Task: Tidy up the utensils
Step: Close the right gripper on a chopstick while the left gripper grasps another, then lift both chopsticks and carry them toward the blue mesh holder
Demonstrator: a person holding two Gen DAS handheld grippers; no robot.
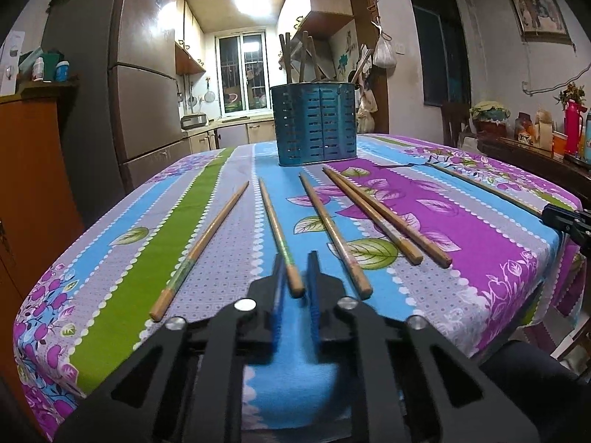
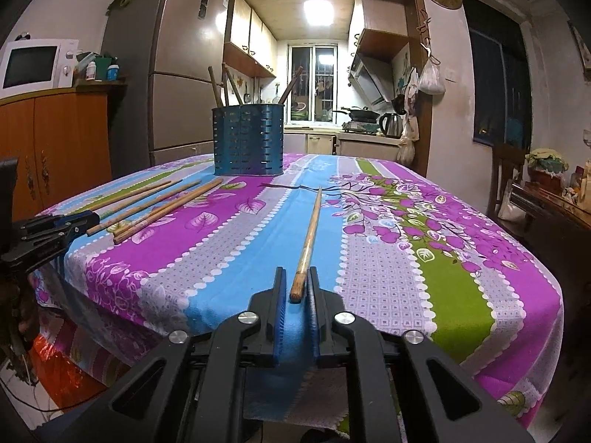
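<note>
Gripping one chopstick (image 1: 281, 236) in my left gripper (image 1: 297, 277) and another chopstick (image 2: 307, 243) in my right gripper (image 2: 297, 288) — both by ends near the table's (image 2: 480, 277) front edge; next, lift them into the holder (image 2: 248, 140) at the far edge.

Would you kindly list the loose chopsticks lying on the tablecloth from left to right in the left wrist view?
Green-banded wooden chopstick on the green stripe → wooden chopstick between the left gripper pads → single wooden chopstick over the leaf print → pair of plain wooden chopsticks lying side by side → thin chopstick at the far right edge.
</note>
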